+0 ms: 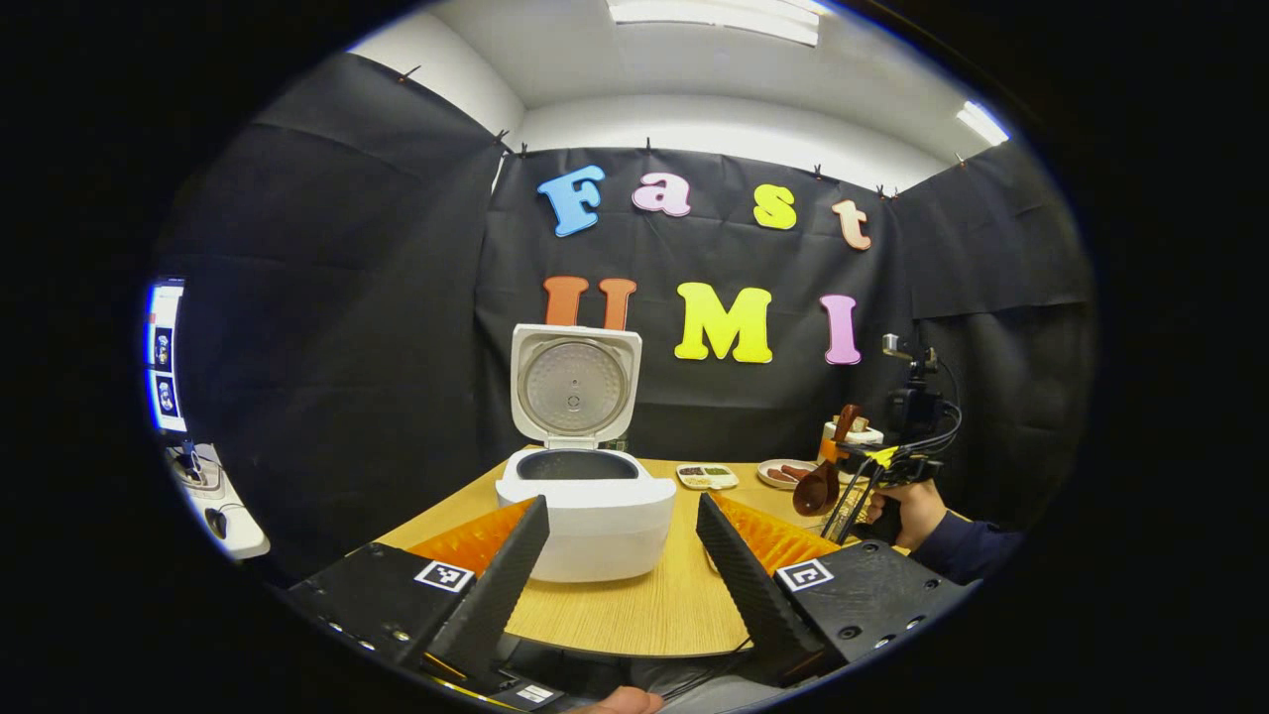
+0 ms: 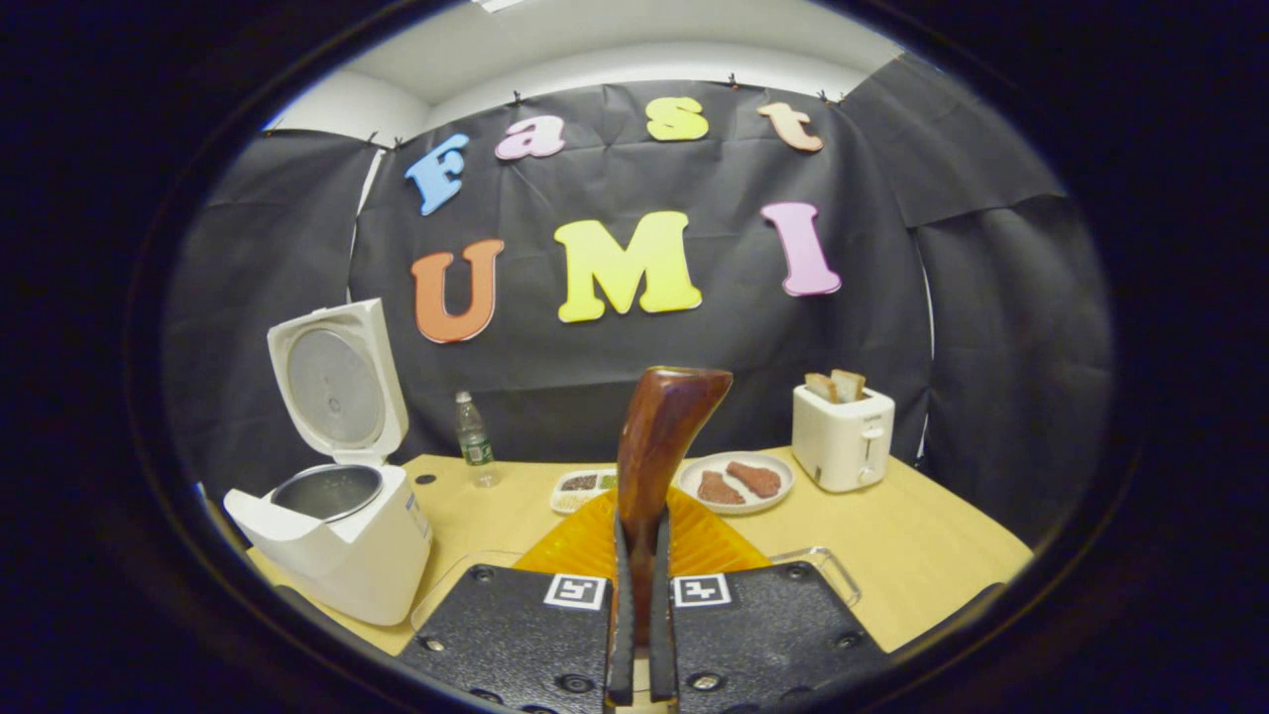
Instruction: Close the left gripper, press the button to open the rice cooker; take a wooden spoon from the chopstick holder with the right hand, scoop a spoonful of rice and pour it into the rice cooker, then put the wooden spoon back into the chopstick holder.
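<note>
The white rice cooker (image 1: 585, 516) stands on the wooden table (image 1: 654, 605) with its lid (image 1: 575, 382) swung up and the dark inner pot showing. My left gripper (image 1: 623, 502) is open, its fingers spread either side of the cooker's front and apart from it. In the left gripper view the right gripper (image 1: 865, 468), held by a hand (image 1: 917, 511), grips a brown wooden spoon (image 1: 818, 486) with its bowl hanging down. In the right gripper view my right gripper (image 2: 642, 531) is shut on the spoon's handle (image 2: 662, 436), which stands upright. The cooker (image 2: 337, 540) sits at the left there.
A white toaster (image 2: 843, 436) with bread stands at the back right. Beside it lie a plate of meat (image 2: 736, 483) and a small divided dish (image 2: 580, 486). A water bottle (image 2: 474, 436) stands behind the cooker. A clear container's rim (image 2: 828, 567) shows under the right gripper.
</note>
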The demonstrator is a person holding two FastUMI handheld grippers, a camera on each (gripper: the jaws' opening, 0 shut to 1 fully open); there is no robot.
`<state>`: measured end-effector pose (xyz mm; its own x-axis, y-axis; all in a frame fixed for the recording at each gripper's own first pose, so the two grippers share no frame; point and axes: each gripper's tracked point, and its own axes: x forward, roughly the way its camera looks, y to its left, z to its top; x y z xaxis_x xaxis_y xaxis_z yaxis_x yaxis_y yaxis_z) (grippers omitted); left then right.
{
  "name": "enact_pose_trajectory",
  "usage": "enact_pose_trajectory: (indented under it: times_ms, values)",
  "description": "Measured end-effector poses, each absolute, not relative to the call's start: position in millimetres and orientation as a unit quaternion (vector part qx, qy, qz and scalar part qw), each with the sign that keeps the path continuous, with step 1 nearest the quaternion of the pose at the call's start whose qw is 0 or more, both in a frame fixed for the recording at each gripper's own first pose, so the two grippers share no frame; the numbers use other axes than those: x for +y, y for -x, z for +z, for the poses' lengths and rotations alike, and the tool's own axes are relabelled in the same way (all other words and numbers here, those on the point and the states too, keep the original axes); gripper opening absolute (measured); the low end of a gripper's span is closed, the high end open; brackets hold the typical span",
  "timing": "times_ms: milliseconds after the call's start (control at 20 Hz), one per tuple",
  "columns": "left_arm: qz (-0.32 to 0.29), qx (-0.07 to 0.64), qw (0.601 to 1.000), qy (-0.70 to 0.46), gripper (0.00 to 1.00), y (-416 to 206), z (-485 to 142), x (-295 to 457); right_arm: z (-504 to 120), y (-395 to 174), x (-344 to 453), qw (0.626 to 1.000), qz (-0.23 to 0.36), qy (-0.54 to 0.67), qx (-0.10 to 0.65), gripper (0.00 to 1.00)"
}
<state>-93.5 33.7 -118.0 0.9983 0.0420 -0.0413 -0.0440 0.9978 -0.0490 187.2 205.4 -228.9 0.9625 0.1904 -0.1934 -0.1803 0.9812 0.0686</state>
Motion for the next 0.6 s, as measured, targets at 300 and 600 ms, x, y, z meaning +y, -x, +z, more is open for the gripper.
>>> enact_pose_trajectory:
  times_ms: [300,600]
  values:
    - [0.020,0.023,0.999,0.028,0.93,93.9,-122.3,34.5,-290.8,-192.5,225.8,0.980,0.099,0.069,0.156,0.11]
    - [0.016,0.023,0.999,0.030,0.93,97.6,-123.1,35.8,-308.6,-187.0,218.5,0.972,0.080,0.119,0.188,0.11]
